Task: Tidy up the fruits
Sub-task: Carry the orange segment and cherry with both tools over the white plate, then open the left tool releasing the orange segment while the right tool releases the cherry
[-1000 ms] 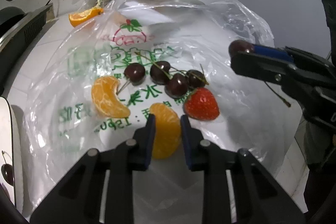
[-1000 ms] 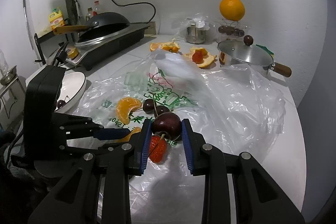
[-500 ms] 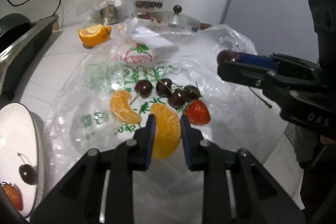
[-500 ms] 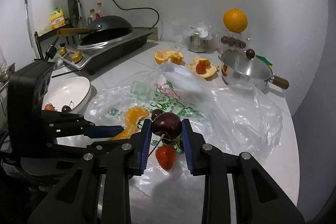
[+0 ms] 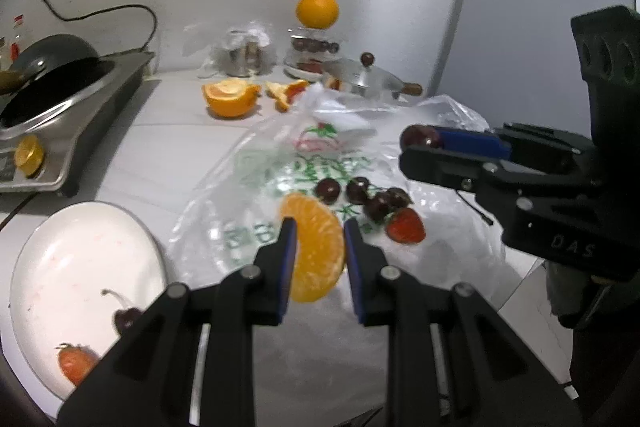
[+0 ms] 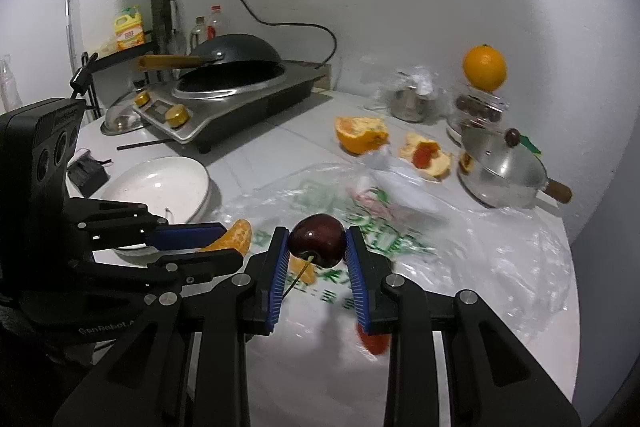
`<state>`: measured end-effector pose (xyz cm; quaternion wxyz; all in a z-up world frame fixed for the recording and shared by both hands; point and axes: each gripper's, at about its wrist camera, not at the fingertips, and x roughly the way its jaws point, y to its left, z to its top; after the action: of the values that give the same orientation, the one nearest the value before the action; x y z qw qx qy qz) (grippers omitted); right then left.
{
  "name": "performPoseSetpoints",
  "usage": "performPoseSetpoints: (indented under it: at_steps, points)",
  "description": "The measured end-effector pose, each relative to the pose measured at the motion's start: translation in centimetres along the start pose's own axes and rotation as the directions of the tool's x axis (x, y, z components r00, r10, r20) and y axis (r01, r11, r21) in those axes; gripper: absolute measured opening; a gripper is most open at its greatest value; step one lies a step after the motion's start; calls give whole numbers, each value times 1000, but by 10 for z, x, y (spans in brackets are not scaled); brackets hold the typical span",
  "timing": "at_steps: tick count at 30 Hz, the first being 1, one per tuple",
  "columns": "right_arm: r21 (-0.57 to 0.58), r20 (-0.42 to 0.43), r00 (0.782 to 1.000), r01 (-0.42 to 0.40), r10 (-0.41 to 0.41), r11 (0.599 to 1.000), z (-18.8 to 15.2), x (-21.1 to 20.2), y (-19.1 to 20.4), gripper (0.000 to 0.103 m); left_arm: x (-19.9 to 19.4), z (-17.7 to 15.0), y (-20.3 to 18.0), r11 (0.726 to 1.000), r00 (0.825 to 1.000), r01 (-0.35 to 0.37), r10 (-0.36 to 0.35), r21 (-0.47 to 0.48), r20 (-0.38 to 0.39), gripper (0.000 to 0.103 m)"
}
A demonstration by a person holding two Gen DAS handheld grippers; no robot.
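- Left wrist view: a white counter against a white wall, with a stove at left and a printed plastic bag spread in the middle.
- Left gripper is clamped on an orange segment, held above the bag.
- Right gripper is closed on a cherry, also above the bag.
- On the bag: four cherries and one strawberry.
- White plate at left holds one cherry and one strawberry.
- One whole orange sits atop a jar.

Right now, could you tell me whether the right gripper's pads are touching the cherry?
Touching: the right wrist view shows the right gripper with both blue pads pressed against the cherry.
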<state>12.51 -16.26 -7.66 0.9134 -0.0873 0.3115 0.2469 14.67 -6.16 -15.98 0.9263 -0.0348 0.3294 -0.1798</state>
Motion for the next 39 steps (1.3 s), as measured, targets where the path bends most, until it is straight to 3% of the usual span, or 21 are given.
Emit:
performPoseSetpoints:
  at_steps: [23, 39]
  points:
    - [-93, -39, 996, -80, 76, 992, 28, 41, 88, 31, -59, -28, 101, 982, 987, -138, 147, -128, 58, 24]
    - [-144, -102, 988, -127, 113, 981, 39, 80, 126, 31, -39, -51, 133, 973, 990, -136, 138, -187, -2, 24]
